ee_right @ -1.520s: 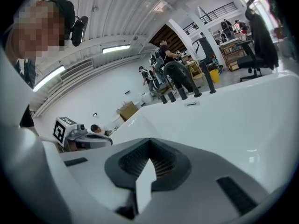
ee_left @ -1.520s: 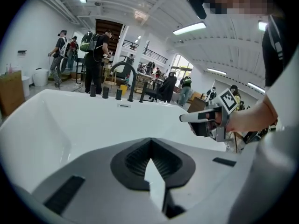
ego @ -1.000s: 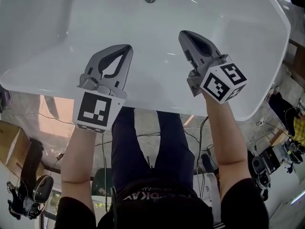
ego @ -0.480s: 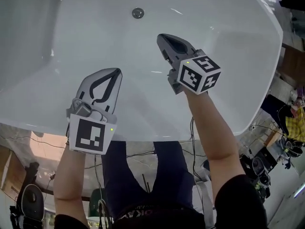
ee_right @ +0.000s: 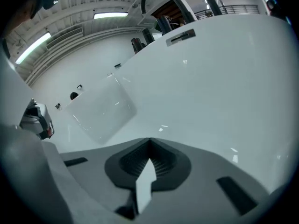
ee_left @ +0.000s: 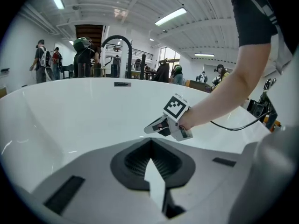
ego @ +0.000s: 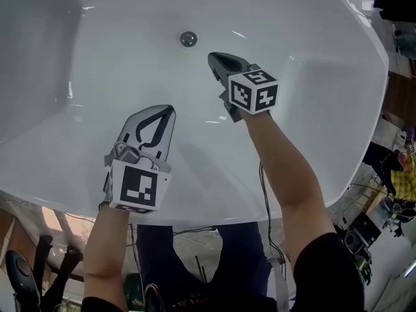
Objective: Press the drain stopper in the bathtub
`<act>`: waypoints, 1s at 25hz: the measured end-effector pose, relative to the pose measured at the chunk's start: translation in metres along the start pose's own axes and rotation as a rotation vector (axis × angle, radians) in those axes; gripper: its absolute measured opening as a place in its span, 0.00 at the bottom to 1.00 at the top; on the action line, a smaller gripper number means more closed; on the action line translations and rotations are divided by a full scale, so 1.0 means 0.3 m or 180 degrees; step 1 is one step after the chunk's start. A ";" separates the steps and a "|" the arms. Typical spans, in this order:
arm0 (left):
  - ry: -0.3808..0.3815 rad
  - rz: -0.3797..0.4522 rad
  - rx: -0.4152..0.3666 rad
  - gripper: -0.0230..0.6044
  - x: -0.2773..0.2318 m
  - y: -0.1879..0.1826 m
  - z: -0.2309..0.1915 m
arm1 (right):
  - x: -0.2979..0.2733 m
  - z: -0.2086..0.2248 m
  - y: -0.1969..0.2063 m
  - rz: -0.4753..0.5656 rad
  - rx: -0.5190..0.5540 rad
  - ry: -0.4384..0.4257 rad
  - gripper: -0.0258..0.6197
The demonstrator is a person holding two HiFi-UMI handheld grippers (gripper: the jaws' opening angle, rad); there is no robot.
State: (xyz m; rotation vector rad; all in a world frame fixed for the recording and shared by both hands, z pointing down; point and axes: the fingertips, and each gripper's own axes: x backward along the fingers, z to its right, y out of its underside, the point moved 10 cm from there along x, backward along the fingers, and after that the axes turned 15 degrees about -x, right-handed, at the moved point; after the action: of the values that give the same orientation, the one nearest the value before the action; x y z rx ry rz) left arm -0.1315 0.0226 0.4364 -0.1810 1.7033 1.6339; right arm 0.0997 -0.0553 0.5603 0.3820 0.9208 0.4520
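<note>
My right gripper point(ego: 214, 60) has its jaws together on nothing, its tip near the stopper point(ego: 188, 39), which sits in the tub point(ego: 325, 64) floor toward the far wall. My left gripper point(ego: 168, 112), likewise closed and empty, hovers closer to the near rim.

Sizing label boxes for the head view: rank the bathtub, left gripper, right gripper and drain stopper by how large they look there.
1. bathtub, fills most of the view.
2. left gripper and right gripper: the left looks bigger, but it is nearer the camera, so unranked.
3. drain stopper, smallest.
</note>
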 end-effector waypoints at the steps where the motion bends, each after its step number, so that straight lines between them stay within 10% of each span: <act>1: -0.0012 -0.0015 0.0035 0.05 -0.007 0.009 0.008 | -0.019 0.017 0.006 -0.0011 -0.0011 0.0015 0.06; 25: 0.0293 -0.0234 0.0346 0.05 -0.060 0.003 -0.014 | -0.553 0.345 0.045 -0.0606 0.0581 0.0454 0.06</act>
State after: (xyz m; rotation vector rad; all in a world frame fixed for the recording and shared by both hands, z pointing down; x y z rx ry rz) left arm -0.1212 0.0120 0.4473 -0.2663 1.8281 1.4956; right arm 0.0953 -0.1438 0.7353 0.4272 1.1302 0.2231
